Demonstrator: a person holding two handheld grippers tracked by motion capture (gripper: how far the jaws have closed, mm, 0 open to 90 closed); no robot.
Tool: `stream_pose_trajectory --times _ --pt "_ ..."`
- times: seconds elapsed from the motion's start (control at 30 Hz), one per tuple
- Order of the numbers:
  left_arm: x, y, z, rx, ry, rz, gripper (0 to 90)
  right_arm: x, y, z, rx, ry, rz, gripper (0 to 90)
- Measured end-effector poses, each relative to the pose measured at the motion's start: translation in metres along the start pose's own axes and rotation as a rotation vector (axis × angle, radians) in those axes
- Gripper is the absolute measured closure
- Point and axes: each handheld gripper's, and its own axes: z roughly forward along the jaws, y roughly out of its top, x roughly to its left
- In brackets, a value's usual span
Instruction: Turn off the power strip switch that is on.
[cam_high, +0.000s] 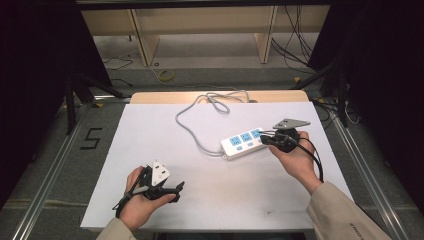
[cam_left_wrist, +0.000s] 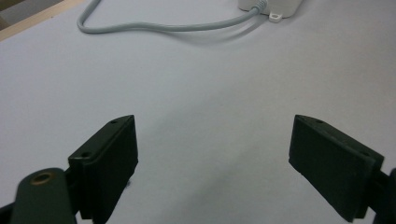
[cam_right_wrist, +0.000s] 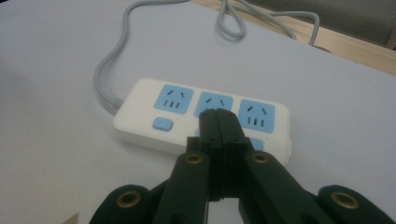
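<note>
A white power strip (cam_high: 243, 141) with three blue sockets lies right of centre on the white table sheet, and its grey cable (cam_high: 192, 131) loops off to the back. My right gripper (cam_high: 264, 139) is shut with nothing between its jaws. In the right gripper view its tips (cam_right_wrist: 218, 114) sit over the power strip (cam_right_wrist: 149, 116) at the middle socket; whether they touch it I cannot tell. My left gripper (cam_high: 176, 192) rests near the front left of the table. Its jaws (cam_left_wrist: 214, 128) stand wide open over bare sheet, with the strip's end (cam_left_wrist: 275, 7) and the cable (cam_left_wrist: 154, 27) farther off.
The white sheet (cam_high: 150, 145) covers most of the table, and a wooden edge (cam_high: 165, 96) shows at the back. Metal rails run along both sides. A "5" mark (cam_high: 91, 138) is on the floor at left, and loose cables lie behind the table.
</note>
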Motion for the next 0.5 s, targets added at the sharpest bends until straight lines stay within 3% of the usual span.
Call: stream_pose_trajectory --times 0.5 --pt "0.0002 -0.0004 0.0003 -0.003 -0.002 -0.002 15.3 -0.0027 0.0074 0.0073 0.025 0.005 0.004 90.0"
